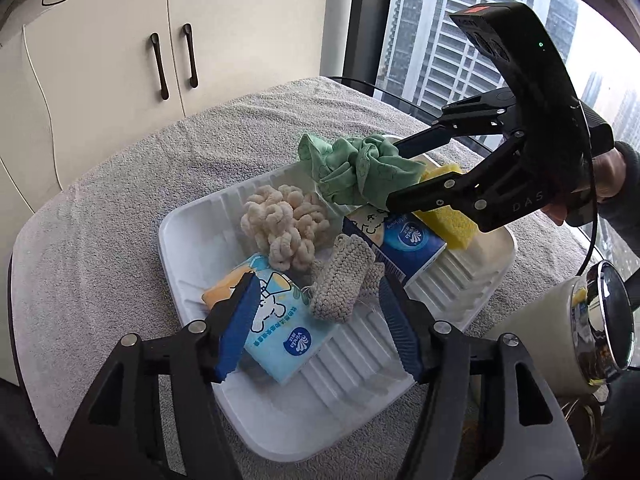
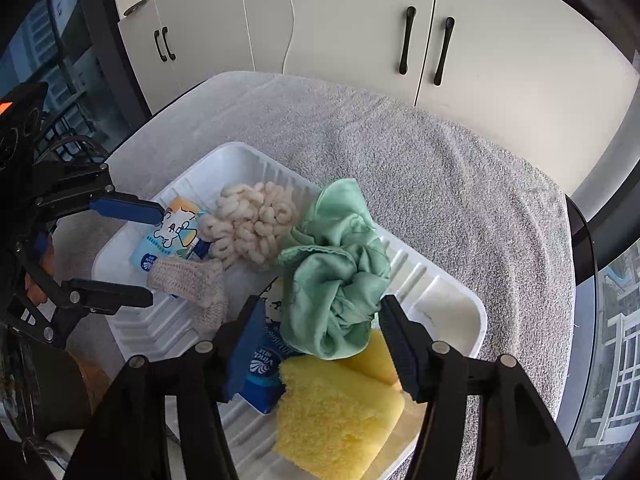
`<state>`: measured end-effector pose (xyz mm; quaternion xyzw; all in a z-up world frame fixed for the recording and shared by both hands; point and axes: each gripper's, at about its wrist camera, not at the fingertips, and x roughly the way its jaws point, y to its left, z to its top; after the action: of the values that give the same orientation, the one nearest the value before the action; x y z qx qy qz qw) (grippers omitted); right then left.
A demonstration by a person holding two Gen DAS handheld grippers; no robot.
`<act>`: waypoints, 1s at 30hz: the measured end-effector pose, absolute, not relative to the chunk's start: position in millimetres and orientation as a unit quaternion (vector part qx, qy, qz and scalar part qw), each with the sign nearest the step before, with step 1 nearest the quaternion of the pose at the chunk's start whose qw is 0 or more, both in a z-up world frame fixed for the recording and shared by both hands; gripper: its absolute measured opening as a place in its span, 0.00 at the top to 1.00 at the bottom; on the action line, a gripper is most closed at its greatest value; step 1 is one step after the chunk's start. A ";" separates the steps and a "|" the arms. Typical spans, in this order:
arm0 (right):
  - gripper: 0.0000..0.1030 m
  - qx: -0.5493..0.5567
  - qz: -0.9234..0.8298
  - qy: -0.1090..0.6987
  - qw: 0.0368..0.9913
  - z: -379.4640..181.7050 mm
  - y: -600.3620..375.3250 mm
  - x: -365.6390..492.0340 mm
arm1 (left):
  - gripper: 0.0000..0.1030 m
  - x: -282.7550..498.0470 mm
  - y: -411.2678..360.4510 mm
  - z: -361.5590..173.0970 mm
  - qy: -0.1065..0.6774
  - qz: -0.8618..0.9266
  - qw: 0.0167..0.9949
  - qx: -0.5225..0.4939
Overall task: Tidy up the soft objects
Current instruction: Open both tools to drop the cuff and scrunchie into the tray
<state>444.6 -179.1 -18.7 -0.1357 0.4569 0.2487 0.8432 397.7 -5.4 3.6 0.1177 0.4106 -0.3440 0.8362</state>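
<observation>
A white ribbed tray (image 1: 192, 240) (image 2: 460, 300) lies on the towel-covered table. It holds a cream chenille knot (image 1: 284, 224), a beige knitted piece (image 1: 340, 284), a light blue tissue pack (image 1: 280, 336), a dark blue tissue pack (image 1: 404, 244), a yellow sponge (image 2: 332, 412) and a crumpled green cloth (image 2: 340, 276). My left gripper (image 1: 316, 284) hangs open over the tray's near end, straddling the knitted piece and the light blue pack's corner. My right gripper (image 2: 322, 304) is open around the green cloth, which rests on the dark blue pack; one finger touches the cloth, and the pads do not squeeze it.
A grey towel (image 1: 100, 220) covers the round table. White cabinets (image 1: 120, 40) stand behind it and a tall window (image 1: 440, 40) beside it. A shiny round object on a cream cylinder (image 1: 608, 320) sits by the tray's right side. A person's hand (image 1: 608, 172) holds the right gripper.
</observation>
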 end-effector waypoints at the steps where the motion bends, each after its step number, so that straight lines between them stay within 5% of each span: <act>1: 0.36 -0.133 0.249 0.455 0.844 -16.4 -181.1 442.8 | 0.41 397.4 -3.4 4.8 0.410 -0.344 0.837 0.114; 5: 0.34 -0.129 0.245 0.446 0.851 -5.8 -188.1 432.5 | 0.39 391.2 6.5 10.6 0.403 -0.338 0.844 0.103; 7: 0.28 -0.125 0.244 0.439 0.855 0.3 -192.2 426.6 | 0.31 388.9 12.4 12.8 0.397 -0.336 0.849 0.093; 9: 0.16 -0.123 0.240 0.430 0.862 5.7 -197.3 420.0 | 0.13 387.2 18.5 15.5 0.392 -0.330 0.855 0.083; 15: 0.05 -0.095 0.223 0.420 0.875 17.0 -218.7 408.9 | 0.00 379.3 33.9 23.6 0.385 -0.309 0.868 0.060; 30: 0.00 -0.031 0.160 0.350 0.922 53.2 -275.8 360.6 | 0.00 347.3 78.2 50.1 0.335 -0.213 0.918 -0.001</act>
<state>360.6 -275.8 53.2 -0.0313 0.3504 0.1596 0.9224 347.3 78.2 50.1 -0.0007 0.3349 -0.2132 0.9178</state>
